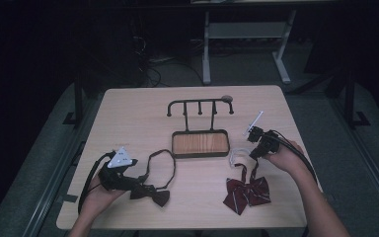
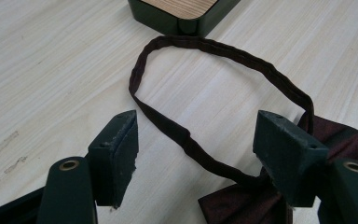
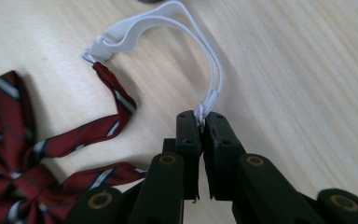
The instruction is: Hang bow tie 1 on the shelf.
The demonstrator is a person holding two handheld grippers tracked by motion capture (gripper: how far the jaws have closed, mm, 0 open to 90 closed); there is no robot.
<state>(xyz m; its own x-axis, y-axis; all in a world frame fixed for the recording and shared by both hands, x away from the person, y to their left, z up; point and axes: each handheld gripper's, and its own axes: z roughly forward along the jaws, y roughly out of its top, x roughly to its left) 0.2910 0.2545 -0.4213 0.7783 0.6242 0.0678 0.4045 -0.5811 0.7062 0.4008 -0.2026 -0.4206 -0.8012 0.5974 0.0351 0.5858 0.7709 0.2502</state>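
Observation:
A dark maroon bow tie (image 1: 153, 193) lies at the front left, its strap loop (image 2: 223, 51) spread flat toward the stand. My left gripper (image 1: 137, 183) is open; its jaws straddle the near part of that strap (image 2: 186, 140) just above the table, and the right jaw is over the bow's edge (image 2: 242, 200). A red striped bow tie (image 1: 246, 192) lies at the front right with a white elastic strap (image 3: 140, 25). My right gripper (image 3: 200, 122) is shut on the near end of that elastic (image 1: 236, 154), low over the wood.
A black hook stand (image 1: 200, 103) rises from a wood-lined tray (image 1: 200, 143) at mid-table; the tray's corner (image 2: 186, 18) sits just beyond the maroon loop. A small round object (image 1: 227, 98) rests behind the stand. The light wooden table (image 1: 128, 113) ends near both forearms.

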